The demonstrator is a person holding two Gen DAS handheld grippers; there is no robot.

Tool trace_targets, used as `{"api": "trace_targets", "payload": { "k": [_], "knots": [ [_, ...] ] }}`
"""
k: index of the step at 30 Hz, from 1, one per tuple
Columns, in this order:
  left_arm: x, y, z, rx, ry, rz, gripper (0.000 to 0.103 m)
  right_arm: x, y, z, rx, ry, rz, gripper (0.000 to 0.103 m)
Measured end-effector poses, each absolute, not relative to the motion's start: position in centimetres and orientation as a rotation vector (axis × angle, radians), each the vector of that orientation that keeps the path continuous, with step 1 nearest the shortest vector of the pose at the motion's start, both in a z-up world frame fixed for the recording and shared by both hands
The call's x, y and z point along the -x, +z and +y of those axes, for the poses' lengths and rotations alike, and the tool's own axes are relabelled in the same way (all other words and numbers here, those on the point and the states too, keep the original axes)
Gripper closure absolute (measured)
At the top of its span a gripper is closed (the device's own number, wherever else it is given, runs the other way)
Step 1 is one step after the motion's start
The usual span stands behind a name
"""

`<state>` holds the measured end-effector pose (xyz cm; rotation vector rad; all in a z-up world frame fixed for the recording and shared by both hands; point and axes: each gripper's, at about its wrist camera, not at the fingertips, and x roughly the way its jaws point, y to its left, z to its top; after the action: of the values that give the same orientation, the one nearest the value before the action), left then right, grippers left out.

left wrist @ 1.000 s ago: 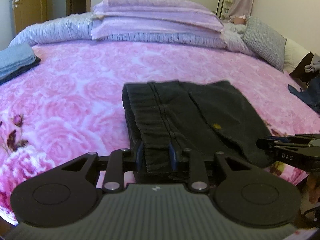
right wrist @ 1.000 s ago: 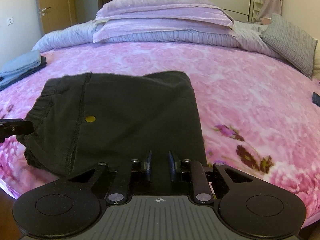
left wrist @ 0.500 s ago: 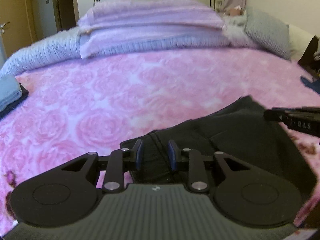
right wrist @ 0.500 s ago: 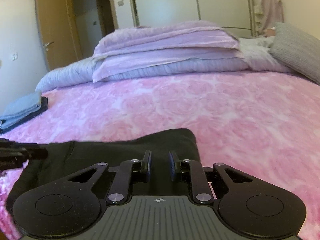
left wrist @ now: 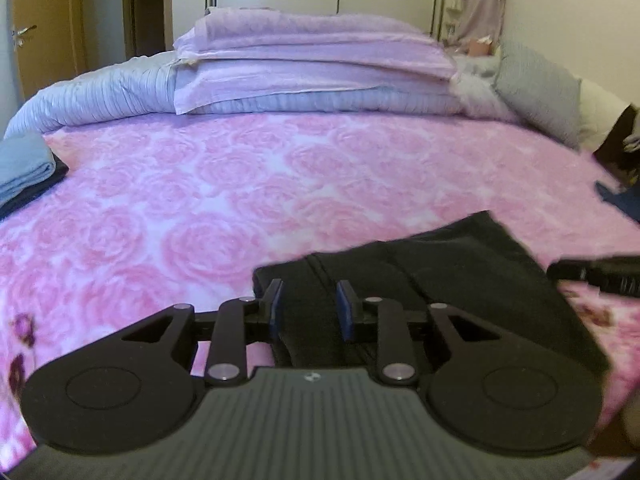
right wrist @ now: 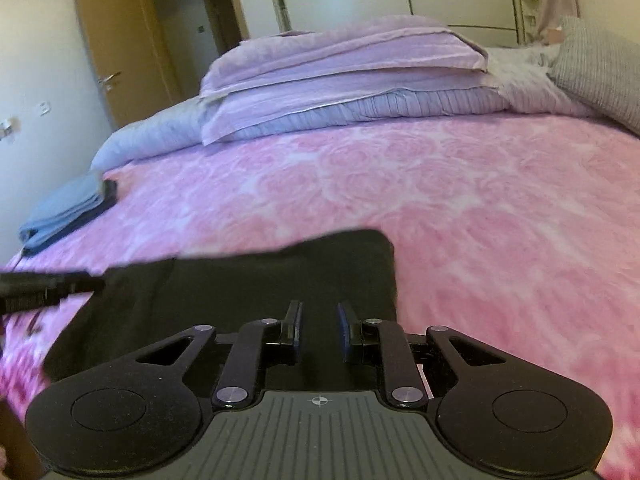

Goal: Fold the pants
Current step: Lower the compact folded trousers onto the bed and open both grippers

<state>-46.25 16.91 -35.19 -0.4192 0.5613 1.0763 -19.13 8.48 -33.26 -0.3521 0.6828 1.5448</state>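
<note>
Pink bedspread [left wrist: 224,200]; black pants [left wrist: 460,276] clamped between both grippers' fingers [left wrist: 275,308].

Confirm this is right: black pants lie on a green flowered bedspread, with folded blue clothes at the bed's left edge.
Wrong colour. The bedspread is pink with roses, not green, as the right wrist view shows. The black pants do lie on it, with folded blue clothes at the left edge.

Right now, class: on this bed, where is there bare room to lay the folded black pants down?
The widest bare stretch of the pink rose blanket lies between the black pants and the stacked lilac bedding. It is crowded at the edges: folded blue clothes on one side, the grey pillow and dark garments on the other.
</note>
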Motion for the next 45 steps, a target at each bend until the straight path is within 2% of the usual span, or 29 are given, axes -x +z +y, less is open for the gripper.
{"api": "trace_targets", "payload": {
  "k": [4, 8, 13, 15, 17, 19, 22, 26, 30, 45],
  "knots": [
    [46.3, -35.2, 12.9, 0.424, 1.021, 0.595, 0.079, 21.1, -33.8, 5.0, 0.396, 1.558, 0.702, 0.088],
    [45.5, -37.1, 12.1, 0.444, 1.039, 0.627, 0.079, 22.6, -36.4, 6.0, 0.494, 1.527, 0.709, 0.088],
    [45.2, -35.5, 10.7, 0.443, 1.070, 0.624, 0.080, 23.4, -34.1, 5.1, 0.488, 1.488, 0.719, 0.087],
    [45.3, -34.4, 9.2, 0.424, 1.069, 0.620, 0.078, 23.6, -33.0, 3.6, 0.469, 1.478, 0.695, 0.081],
    [45.6, -33.5, 7.9, 0.425, 1.070, 0.620, 0.075, 24.0, -32.2, 2.0, 0.448, 1.457, 0.687, 0.053],
    [45.8, -32.8, 6.2, 0.432, 1.072, 0.621, 0.070, 24.6, -31.4, 0.3, 0.426, 1.453, 0.670, 0.043],
    [46.3, -32.1, 3.8, 0.430, 1.067, 0.622, 0.062, 25.6, -30.2, -1.8, 0.425, 1.463, 0.650, 0.041],
    [46.6, -31.1, 1.1, 0.423, 1.060, 0.614, 0.056, 26.6, -28.5, -4.3, 0.414, 1.463, 0.616, 0.040],
    [47.1, -30.2, -1.3, 0.401, 1.066, 0.601, 0.044, 27.1, -28.0, -5.8, 0.402, 1.473, 0.614, 0.039],
    [48.3, -30.8, -1.6, 0.434, 1.093, 0.632, 0.040, 26.9, -29.8, -5.4, 0.439, 1.470, 0.690, 0.038]
  ]
}}
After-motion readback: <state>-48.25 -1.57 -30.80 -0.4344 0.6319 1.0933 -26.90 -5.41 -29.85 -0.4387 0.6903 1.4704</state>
